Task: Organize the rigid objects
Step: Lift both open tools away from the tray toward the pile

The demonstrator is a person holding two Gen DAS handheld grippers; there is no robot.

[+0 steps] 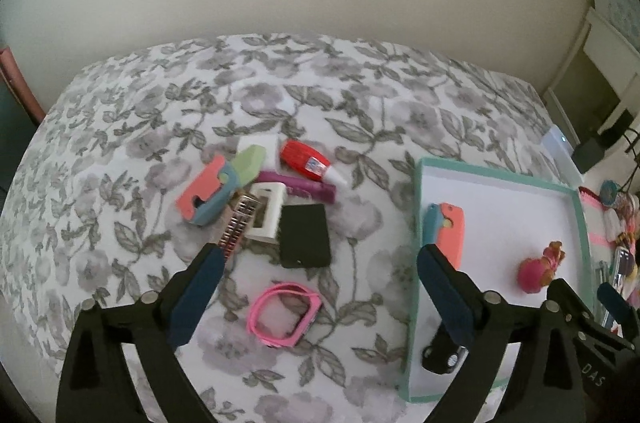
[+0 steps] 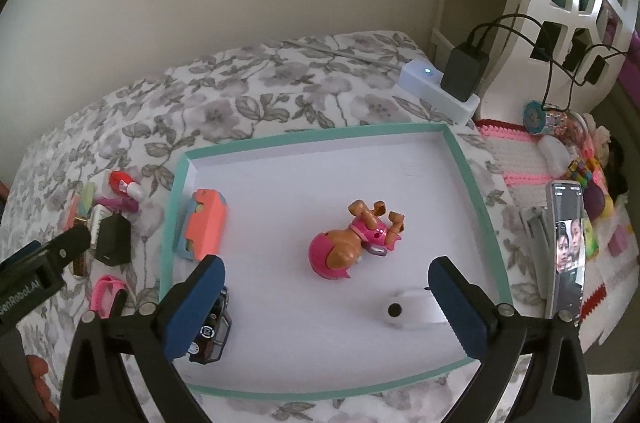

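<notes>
My left gripper [image 1: 320, 255] is open over the flowered bed, nothing between its fingers. Ahead of it lies a pile: a coral-and-blue toy [image 1: 208, 195], a red glue bottle [image 1: 304, 159], a purple tube [image 1: 300, 187], a white frame [image 1: 266, 211], a black slab [image 1: 304, 241] and a pink band [image 1: 284, 315]. My right gripper [image 2: 326, 267] is open above the teal-rimmed white tray [image 2: 320, 137]. In the tray lie a second coral toy [image 2: 204, 227], a pink pup figure [image 2: 352, 247], a black toy car [image 2: 212, 327] and a white rounded piece [image 2: 408, 311].
A phone on a stand [image 2: 568, 255] is upright right of the tray. A white box with a black charger [image 2: 436, 87] sits at the bed's far corner. Small toys crowd a pink knitted mat [image 2: 520, 159]. The wall runs behind the bed.
</notes>
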